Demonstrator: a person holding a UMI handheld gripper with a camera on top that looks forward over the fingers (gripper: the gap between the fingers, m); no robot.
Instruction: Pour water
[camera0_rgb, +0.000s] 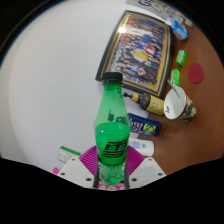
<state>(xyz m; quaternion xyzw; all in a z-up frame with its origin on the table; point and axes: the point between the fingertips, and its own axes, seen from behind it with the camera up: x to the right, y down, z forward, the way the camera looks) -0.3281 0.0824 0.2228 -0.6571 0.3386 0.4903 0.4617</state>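
One green bottle (112, 125) stands upright between my fingers, black cap on top, its lower body pressed on both sides by my pink pads (97, 160). My claw (112, 178) is closed about as far as the bottle's width allows, so I judge I have a firm hold of it and nothing else.

Beyond the bottle and off to my right sits a clutter of things on the brown table (175, 140): a pale cup (176, 101) lying tilted, a yellow-and-dark bottle (150, 103) on its side just next to it, and a small blue can (143, 125) nearer my fingers. Farther ahead lies a framed picture (143, 50), tilted across the tabletop. Just to the right of my fingertips rests a small white object (142, 147); I cannot tell what it is.

As for the pouring, I would say only the grasp is done. The bottle is still vertical and still capped, so no water has left it. What remains, as I see it: get the cap off, carry the bottle over a vessel, likely that cup, and tip it.
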